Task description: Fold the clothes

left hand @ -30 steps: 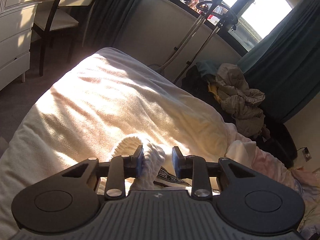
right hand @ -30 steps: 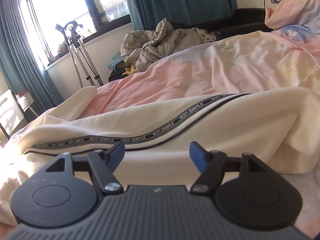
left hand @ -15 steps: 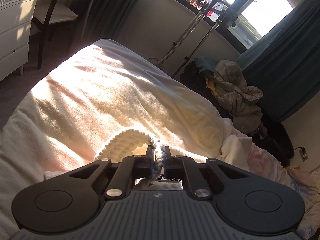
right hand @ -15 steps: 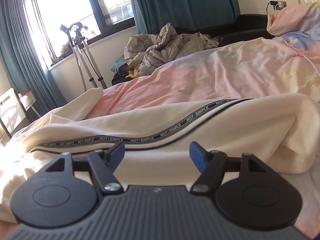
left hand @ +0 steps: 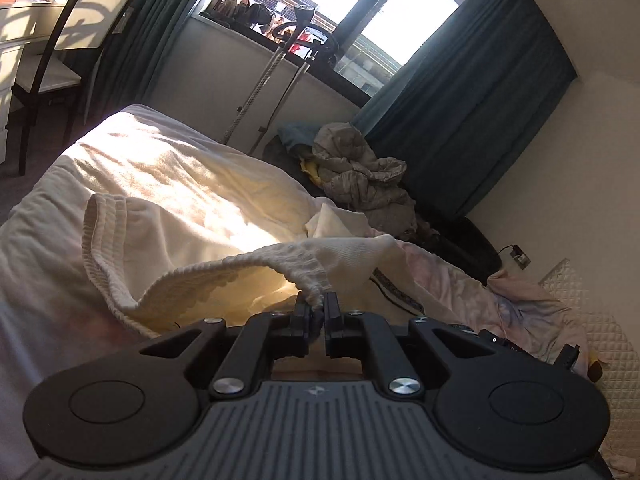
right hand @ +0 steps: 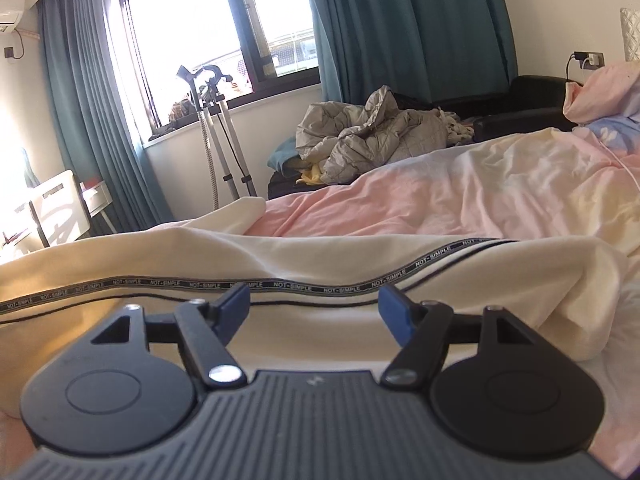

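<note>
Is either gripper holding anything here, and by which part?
The left gripper pinches the cream garment by its ribbed waistband edge. The right gripper is open, holding nothing.

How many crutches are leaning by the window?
2. Both crutches stand side by side against the wall under the window: one nearer the left curtain, the other just to its right. Nothing suggests more, though the bed hides the floor there.
</note>
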### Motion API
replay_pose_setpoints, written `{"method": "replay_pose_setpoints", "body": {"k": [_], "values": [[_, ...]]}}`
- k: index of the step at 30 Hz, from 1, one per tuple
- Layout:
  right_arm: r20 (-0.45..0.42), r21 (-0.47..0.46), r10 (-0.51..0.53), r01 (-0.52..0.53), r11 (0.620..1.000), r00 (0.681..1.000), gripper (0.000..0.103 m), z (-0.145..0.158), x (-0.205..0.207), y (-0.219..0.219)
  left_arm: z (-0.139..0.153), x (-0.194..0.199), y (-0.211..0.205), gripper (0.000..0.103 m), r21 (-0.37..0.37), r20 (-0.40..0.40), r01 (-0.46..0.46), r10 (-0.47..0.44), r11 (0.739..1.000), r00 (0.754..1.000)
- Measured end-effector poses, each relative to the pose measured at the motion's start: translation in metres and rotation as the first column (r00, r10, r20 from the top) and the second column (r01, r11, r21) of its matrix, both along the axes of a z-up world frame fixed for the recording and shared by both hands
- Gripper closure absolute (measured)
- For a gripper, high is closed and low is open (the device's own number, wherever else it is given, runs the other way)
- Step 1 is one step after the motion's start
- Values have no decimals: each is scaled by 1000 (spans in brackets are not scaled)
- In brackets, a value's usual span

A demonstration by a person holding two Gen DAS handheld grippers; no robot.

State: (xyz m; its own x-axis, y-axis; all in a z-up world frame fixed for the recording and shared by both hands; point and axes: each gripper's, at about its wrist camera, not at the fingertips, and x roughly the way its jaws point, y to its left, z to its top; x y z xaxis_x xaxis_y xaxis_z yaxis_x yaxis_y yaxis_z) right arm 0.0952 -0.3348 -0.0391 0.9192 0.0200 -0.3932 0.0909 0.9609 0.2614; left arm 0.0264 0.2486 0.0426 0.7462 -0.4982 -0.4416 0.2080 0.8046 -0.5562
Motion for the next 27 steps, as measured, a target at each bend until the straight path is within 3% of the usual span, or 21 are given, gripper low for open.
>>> {"method": "replay_pose_setpoints", "body": {"k": [5,9,12,17,18,19,23,27], "values": [[14,17,59,-59,998,998,31,5,-20,12,-43,-40,3,95,-22,-117,5,-7,1000,993],[-2,7,89,-89,996,996,31,4,-25,26,-64,-39,21,94,-87,-190,-24,7,996,982],[-14,-9,114,-114,993,993,31,3,-27,38,-66,-34,26,90,-76,-221,0,-17,997,975],[-20,-33,138,-138,990,990,31,4,-28,48,-70,-32,36,66,-22,-240,0,-5,1000,971],[-23,-30,139,-140,990,990,31,4,-27,49,-71,-32,41,48,-16,-234,-14,10,1000,972],[-29,-26,140,-141,990,990,31,2,-25,49,-71,-33,48,38,-6,-219,-34,32,999,975],[-56,-14,146,-147,989,988,31,-3,-16,51,-73,-19,73,37,0,-173,-123,122,992,977],[-75,13,154,-154,988,985,31,-10,-4,54,-81,30,91,39,21,-137,-210,211,977,968]]}}
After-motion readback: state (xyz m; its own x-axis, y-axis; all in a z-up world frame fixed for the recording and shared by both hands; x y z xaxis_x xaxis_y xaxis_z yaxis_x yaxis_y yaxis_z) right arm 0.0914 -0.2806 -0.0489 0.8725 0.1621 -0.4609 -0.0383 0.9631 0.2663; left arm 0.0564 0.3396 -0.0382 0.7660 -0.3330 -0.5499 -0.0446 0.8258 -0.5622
